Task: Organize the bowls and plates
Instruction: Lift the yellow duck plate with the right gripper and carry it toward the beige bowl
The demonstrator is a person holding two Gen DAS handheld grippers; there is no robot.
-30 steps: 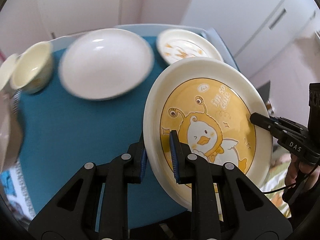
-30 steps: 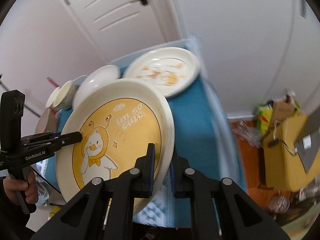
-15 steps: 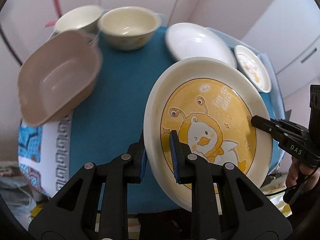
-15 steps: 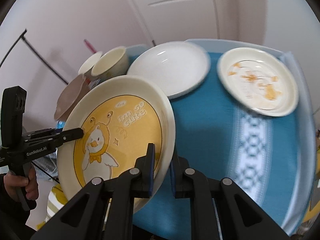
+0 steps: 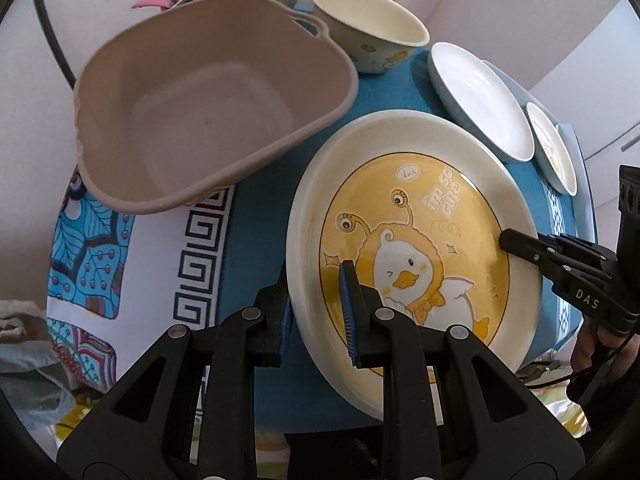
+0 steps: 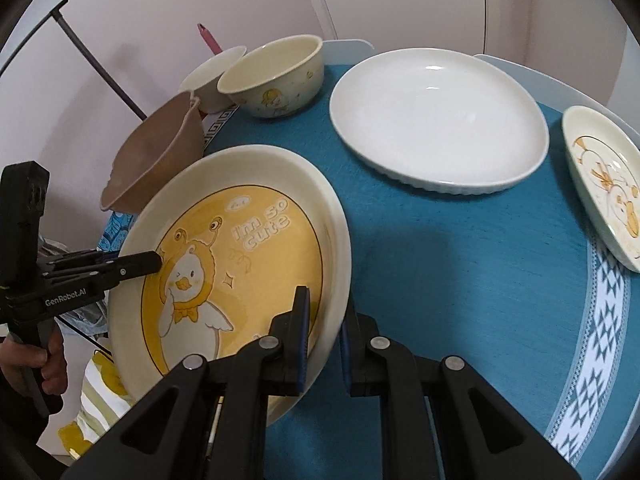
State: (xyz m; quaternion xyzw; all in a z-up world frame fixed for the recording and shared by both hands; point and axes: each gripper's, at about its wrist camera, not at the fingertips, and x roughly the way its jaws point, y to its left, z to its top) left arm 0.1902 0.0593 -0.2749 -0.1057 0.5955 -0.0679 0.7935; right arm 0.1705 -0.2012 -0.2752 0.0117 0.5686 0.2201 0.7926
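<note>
Duck plate held off the blue tablecloth at its near left part, tilted. Left gripper clamped on the plate's left rim; right gripper clamped on the opposite rim (pads either side of the lip). Brown basin just left of the plate; two bowls beyond; white dish far right.

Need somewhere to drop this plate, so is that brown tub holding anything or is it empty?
Empty. The left wrist view looks straight into the brown tub and shows only its bare bottom and walls.
</note>
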